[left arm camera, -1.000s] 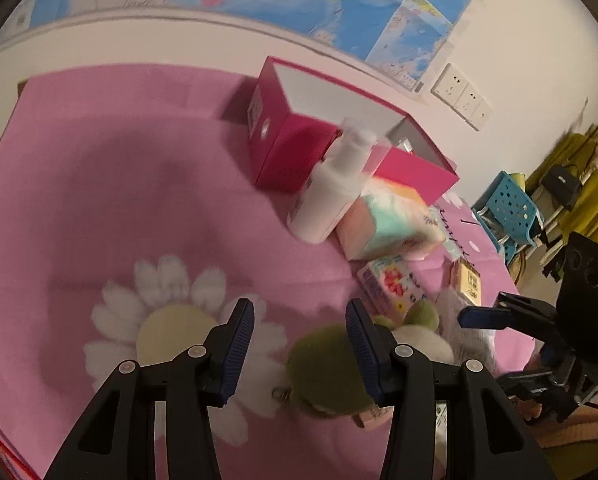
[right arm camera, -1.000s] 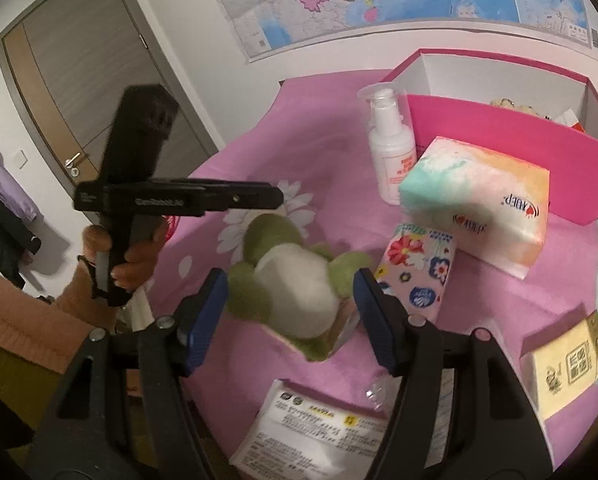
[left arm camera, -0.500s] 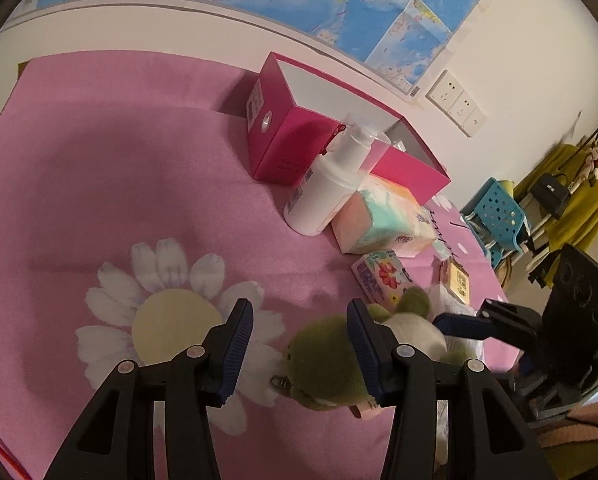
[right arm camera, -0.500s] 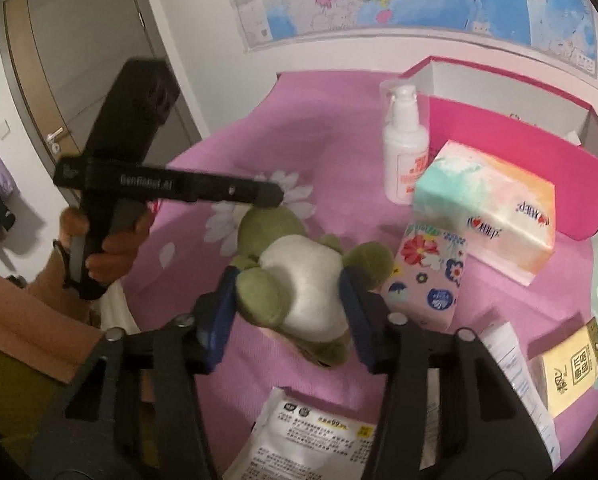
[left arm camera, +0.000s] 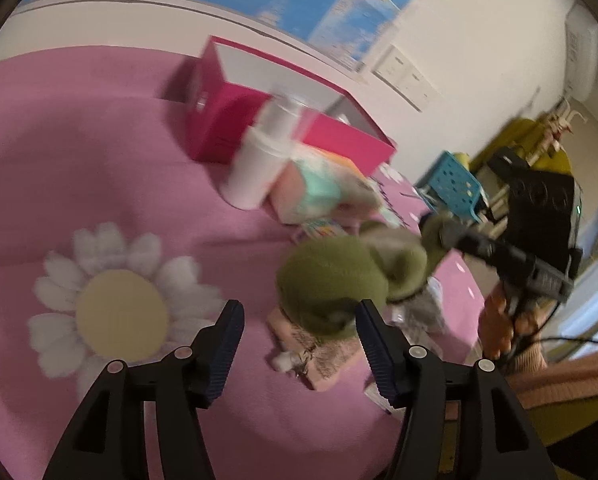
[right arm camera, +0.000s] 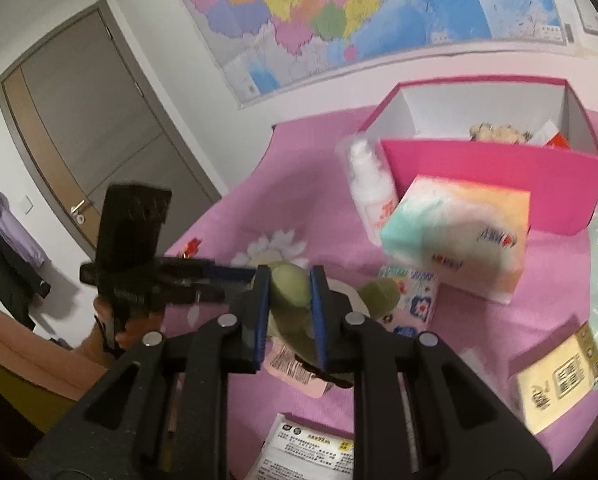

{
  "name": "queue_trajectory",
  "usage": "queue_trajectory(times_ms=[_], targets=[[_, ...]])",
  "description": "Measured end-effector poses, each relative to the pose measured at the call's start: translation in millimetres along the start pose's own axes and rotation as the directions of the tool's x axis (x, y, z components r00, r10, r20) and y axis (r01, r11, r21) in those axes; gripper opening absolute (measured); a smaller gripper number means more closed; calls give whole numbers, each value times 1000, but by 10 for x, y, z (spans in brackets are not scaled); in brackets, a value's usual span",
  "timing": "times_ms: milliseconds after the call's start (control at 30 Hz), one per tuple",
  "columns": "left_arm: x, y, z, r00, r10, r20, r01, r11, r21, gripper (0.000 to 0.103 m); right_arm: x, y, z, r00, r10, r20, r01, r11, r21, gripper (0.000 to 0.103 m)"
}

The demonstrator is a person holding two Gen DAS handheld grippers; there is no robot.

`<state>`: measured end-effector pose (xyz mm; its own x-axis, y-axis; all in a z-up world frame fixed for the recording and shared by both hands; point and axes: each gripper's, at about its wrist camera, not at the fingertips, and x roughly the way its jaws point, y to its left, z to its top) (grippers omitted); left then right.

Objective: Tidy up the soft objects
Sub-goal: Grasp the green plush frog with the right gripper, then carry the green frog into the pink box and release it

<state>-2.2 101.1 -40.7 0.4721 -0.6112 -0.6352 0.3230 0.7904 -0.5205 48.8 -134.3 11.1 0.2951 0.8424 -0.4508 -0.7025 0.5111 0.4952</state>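
Left wrist view: the left gripper [left arm camera: 297,334] has its jaws apart w/ nothing between them (they've just been opening), hovering over the pink flower-print cloth [left arm camera: 99,184] near its front edge. The olive-green plush toy w/ a pale belly [left arm camera: 335,280] is just ahead of the right-hand finger, not touching it, and looks lifted off the cloth; a pink paper tag [left arm camera: 323,356] hangs under it. The right gripper [left arm camera: 439,232] reaches in from the right edge and pinches one of the toy's limbs.

Right wrist view: the right gripper is clenched on the plush toy [right arm camera: 291,284], jaws having just closed, pads squeezing a rounded green limb. The open magenta cardboard box [right arm camera: 491,164] sits toward the cloth's back edge, well apart.

Handling (my guess): light, v. squashy, non-slip fabric, not fragile. A limb grip lets the body swing; taking the body gives more control.
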Motion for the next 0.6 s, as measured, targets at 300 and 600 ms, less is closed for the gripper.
queue_trajectory(times_ms=[300, 600], targets=[[114, -270, 227, 999, -39, 3, 39, 996, 81, 59, -206, -41, 161, 997, 42, 68, -43, 999, 7, 21], [-166, -645, 787, 992, 23, 123, -49, 975, 216, 57, -478, -11, 617, 982, 32, 185, -17, 997, -80, 21]])
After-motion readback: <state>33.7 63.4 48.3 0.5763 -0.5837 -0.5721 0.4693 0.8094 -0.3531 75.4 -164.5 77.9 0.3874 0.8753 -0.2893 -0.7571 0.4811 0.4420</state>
